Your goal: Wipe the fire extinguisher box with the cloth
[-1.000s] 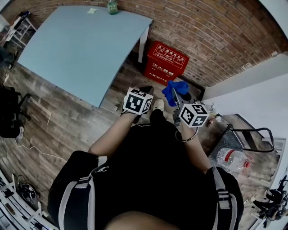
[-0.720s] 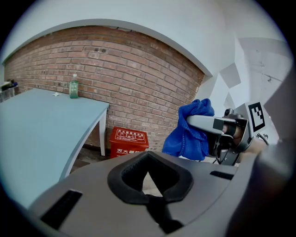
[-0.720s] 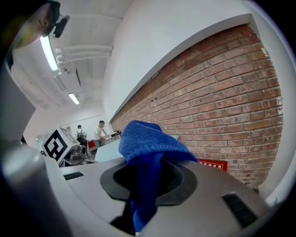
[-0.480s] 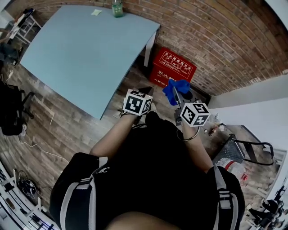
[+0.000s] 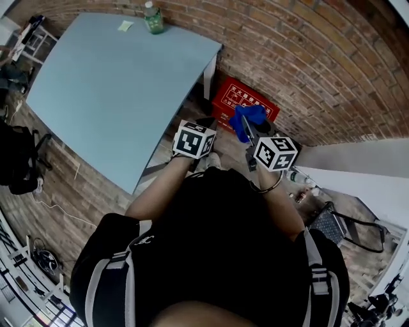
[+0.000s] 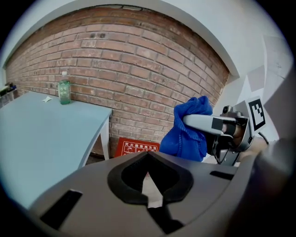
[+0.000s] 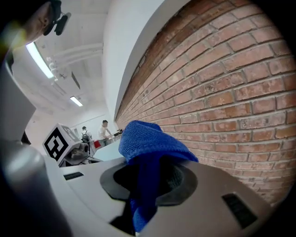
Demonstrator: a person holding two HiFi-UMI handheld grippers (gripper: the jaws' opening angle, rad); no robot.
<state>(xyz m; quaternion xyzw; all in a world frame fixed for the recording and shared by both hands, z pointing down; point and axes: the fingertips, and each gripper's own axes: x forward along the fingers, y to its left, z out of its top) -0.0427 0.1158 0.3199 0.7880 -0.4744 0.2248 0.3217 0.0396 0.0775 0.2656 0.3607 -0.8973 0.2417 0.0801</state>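
The person stands facing a brick wall (image 5: 313,57), holding both tongs out in front at about the same height. The right tongs (image 5: 248,128) are clamped on a blue cloth (image 5: 245,117). In the right gripper view the cloth (image 7: 149,144) bunches up above the jaws and a fold of it hangs down between them. The left tongs (image 5: 206,124) are closed with nothing in them; in the left gripper view the two jaws meet at the tip, and only floor shows through the gap behind them.

The red fire extinguisher box (image 5: 238,97) sits on the floor against the foot of the wall, just beside the leg of a pale blue worktop (image 5: 108,76). It lies below and beyond the tongs, and neither the cloth nor the tongs touch it. From the left tongs (image 6: 149,183) its top (image 6: 136,148) shows low down, with the cloth (image 6: 188,132) held up to its right.

A green bottle (image 5: 152,17) stands upright at the far edge of the worktop, close to the wall, with a small slip of paper (image 5: 126,25) near it.
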